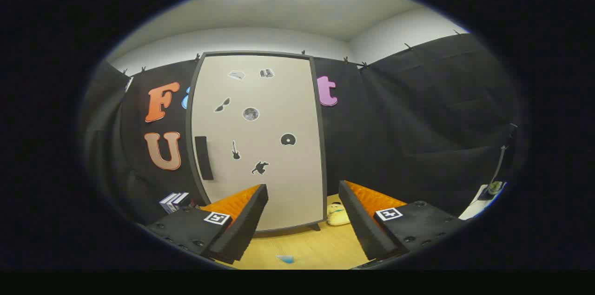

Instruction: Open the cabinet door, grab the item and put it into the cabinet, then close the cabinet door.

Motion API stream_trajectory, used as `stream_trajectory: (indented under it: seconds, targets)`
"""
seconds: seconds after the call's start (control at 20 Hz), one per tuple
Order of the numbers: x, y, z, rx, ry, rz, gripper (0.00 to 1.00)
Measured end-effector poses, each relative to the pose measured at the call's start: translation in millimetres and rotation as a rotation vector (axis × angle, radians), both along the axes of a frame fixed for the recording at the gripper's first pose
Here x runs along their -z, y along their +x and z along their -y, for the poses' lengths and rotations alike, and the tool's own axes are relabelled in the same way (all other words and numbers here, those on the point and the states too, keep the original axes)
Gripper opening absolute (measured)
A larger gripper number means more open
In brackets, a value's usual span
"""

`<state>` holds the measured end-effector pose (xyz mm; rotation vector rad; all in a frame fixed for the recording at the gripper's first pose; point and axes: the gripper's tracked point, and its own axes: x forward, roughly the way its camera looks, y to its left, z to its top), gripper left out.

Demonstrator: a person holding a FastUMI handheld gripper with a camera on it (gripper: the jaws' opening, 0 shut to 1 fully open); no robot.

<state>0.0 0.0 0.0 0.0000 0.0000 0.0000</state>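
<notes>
Gripper view: gripper (pixel 303 188) open; yellow item (pixel 337 214) between fingers, beyond.

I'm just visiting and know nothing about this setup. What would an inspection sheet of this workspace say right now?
Surface: light wooden table.
Job's things: cabinet stands beyond the fingers, door shut, dark handle on its left side; yellow plush item lies beside its right foot.
Clutter: small blue piece between the fingers; stacked books left of the cabinet.
Grippers: gripper open, holding nothing.
Cables: nothing seen.
Surroundings: black cloth wall, white ceiling above.
</notes>
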Motion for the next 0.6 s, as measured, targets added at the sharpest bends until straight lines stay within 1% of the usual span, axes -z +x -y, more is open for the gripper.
stream_trajectory:
  seconds: [0.6]
  targets:
    - [3, 7, -17, -0.031, -0.005, -0.014, 0.98]
